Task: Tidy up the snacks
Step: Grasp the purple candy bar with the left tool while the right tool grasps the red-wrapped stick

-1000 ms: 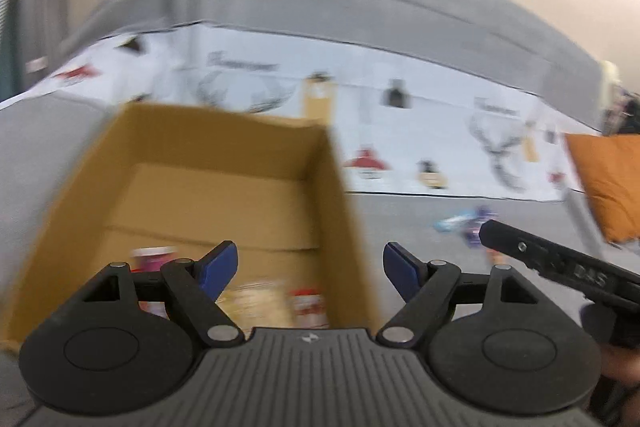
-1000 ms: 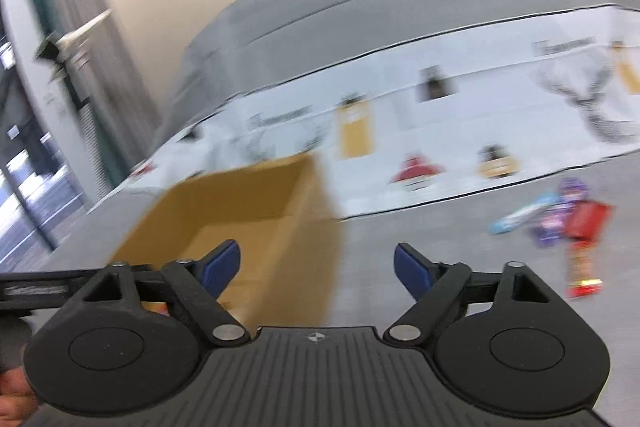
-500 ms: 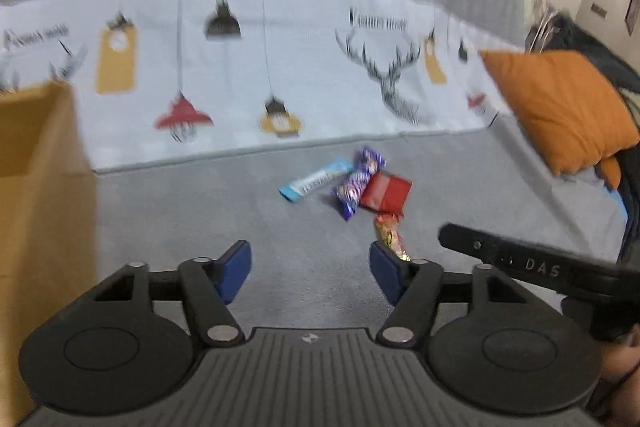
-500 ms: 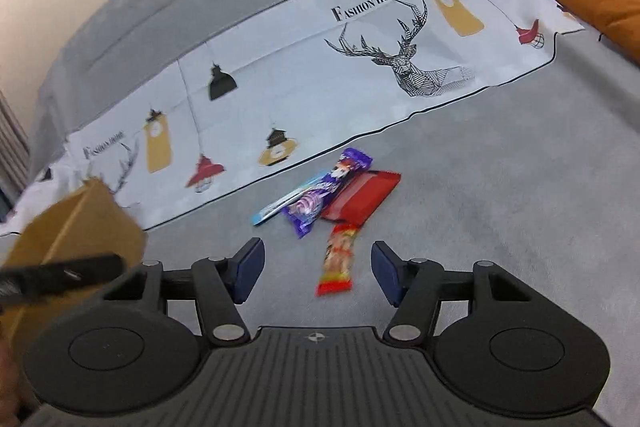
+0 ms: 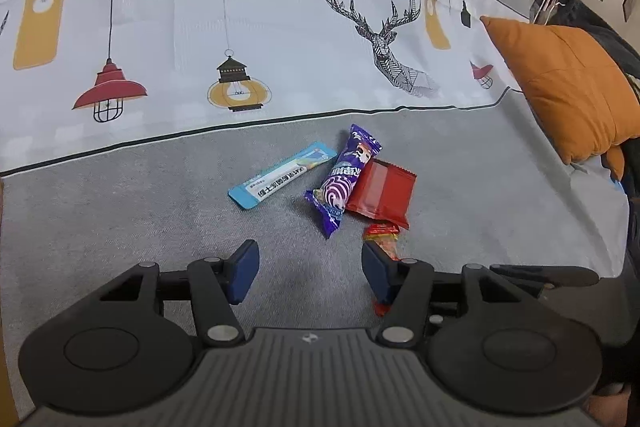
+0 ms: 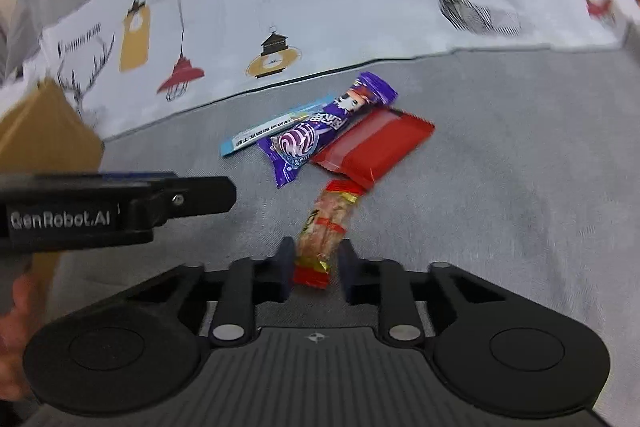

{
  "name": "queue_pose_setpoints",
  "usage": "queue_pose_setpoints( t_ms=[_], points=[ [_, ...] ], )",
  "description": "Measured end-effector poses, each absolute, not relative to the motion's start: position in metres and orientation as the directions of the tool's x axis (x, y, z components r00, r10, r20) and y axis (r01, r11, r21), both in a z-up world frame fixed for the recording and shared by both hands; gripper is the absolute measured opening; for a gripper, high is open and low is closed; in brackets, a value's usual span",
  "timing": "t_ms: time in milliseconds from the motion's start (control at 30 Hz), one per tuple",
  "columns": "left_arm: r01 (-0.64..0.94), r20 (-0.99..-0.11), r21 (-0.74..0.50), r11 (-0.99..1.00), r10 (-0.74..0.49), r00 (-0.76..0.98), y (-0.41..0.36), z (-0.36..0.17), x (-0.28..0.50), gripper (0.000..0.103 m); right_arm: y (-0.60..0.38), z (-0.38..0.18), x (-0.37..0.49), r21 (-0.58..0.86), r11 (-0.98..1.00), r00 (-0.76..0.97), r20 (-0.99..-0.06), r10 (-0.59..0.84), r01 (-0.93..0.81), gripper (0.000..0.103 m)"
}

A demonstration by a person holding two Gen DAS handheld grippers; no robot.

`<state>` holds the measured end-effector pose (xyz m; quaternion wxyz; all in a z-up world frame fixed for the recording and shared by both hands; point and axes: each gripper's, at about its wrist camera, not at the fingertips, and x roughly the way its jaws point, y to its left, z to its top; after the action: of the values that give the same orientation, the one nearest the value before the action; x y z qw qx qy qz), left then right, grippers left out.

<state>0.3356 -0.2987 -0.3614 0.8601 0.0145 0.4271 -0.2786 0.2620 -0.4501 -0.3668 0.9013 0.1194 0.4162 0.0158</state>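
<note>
Several snacks lie on the grey cushion [image 5: 120,227]: a blue stick packet [image 5: 282,175], a purple candy wrapper [image 5: 344,179], a red packet [image 5: 382,193] and a red-orange snack stick [image 6: 326,223]. My right gripper [image 6: 316,263] points down at the stick. Its jaws are closing, and the pads touch both sides of the stick's near end, which still rests on the cushion. My left gripper [image 5: 310,267] hovers just short of the pile. Its jaws are closing too, with nothing between them.
A cardboard box [image 6: 44,131] stands at the left. A white printed cloth [image 5: 280,27] covers the backrest behind the snacks. An orange cushion [image 5: 568,87] lies at the right. A hand [image 6: 20,307] holds the left gripper.
Both grippers swung from the cardboard box over to the snack pile and came down close to it. The right jaws narrowed around the snack stick. The left jaws narrowed a little.
</note>
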Motion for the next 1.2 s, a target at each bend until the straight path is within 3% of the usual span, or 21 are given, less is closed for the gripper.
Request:
queue_pose_setpoints(
  t_ms=[167, 400, 533, 667, 800, 900, 933, 1067, 1200],
  points=[
    [0.473, -0.736, -0.282, 0.835, -0.505, 0.452, -0.305, -0.363, 0.349, 0.062, -0.471, -0.363, 0.245, 0.204, 0.965, 0.66, -0.75, 0.043, 0.168, 0.019],
    [0.53, -0.746, -0.164, 0.832, -0.457, 0.485, -0.361, -0.387, 0.374, 0.062, -0.519, -0.369, 0.22, 0.324, 0.897, 0.685, -0.728, 0.034, 0.3, 0.019],
    [0.564, -0.752, -0.081, 0.822, -0.422, 0.507, -0.368, -0.393, 0.373, 0.031, -0.513, -0.366, 0.229, 0.304, 0.914, 0.684, -0.728, 0.042, 0.267, 0.021],
    [0.568, -0.768, -0.07, 0.82, -0.408, 0.494, -0.338, -0.39, 0.343, 0.029, -0.504, -0.369, 0.236, 0.303, 0.926, 0.656, -0.75, 0.086, 0.226, 0.045],
    [0.53, -0.787, -0.085, 0.844, -0.383, 0.484, -0.297, -0.389, 0.295, 0.029, -0.496, -0.369, 0.236, 0.253, 0.946, 0.659, -0.75, 0.06, 0.203, 0.045],
    [0.497, -0.796, -0.093, 0.863, -0.365, 0.484, -0.278, -0.389, 0.264, 0.03, -0.485, -0.37, 0.233, 0.148, 0.974, 0.655, -0.756, -0.002, 0.174, 0.034],
    [0.499, -0.794, -0.081, 0.863, -0.358, 0.491, -0.277, -0.389, 0.258, 0.031, -0.483, -0.37, 0.232, 0.121, 0.977, 0.655, -0.756, -0.023, 0.175, 0.026],
    [0.509, -0.799, -0.057, 0.859, -0.345, 0.492, -0.281, -0.387, 0.256, 0.036, -0.491, -0.37, 0.218, 0.163, 0.964, 0.652, -0.758, -0.014, 0.21, 0.002],
    [0.474, -0.81, -0.093, 0.876, -0.343, 0.475, -0.284, -0.385, 0.273, 0.042, -0.483, -0.37, 0.197, 0.173, 0.965, 0.651, -0.759, 0.003, 0.197, 0.002]
  ],
)
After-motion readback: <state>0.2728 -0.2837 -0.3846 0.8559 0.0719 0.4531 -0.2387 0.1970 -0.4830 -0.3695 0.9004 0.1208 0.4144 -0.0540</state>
